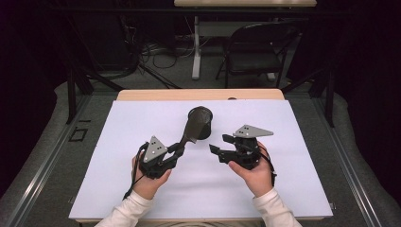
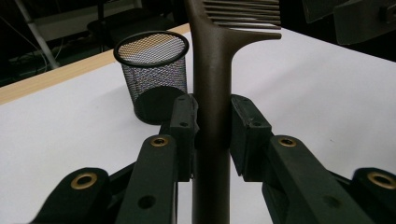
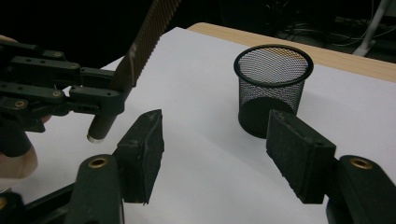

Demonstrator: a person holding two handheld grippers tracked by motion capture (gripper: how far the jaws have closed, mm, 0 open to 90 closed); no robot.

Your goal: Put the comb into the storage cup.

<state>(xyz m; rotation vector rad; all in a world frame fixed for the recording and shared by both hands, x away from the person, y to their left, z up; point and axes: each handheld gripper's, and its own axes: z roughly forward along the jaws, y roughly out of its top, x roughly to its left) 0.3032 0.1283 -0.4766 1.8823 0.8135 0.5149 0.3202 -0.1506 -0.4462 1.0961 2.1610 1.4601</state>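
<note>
- The comb (image 2: 212, 70), brown with a long handle, is raised off the tabletop (image 1: 293, 156), teeth end leaning toward the mesh pen cup (image 1: 200, 122).
- It looks light, stiff and smooth, so it may swivel; the handle is the best place to hold.
- Left gripper (image 1: 176, 152): jaws clenched on the handle.
- Right gripper (image 1: 221, 143): jaws released, holding nothing, just beside the cup.

Comb (image 1: 191, 128) apparently before cup (image 1: 200, 122)
</note>
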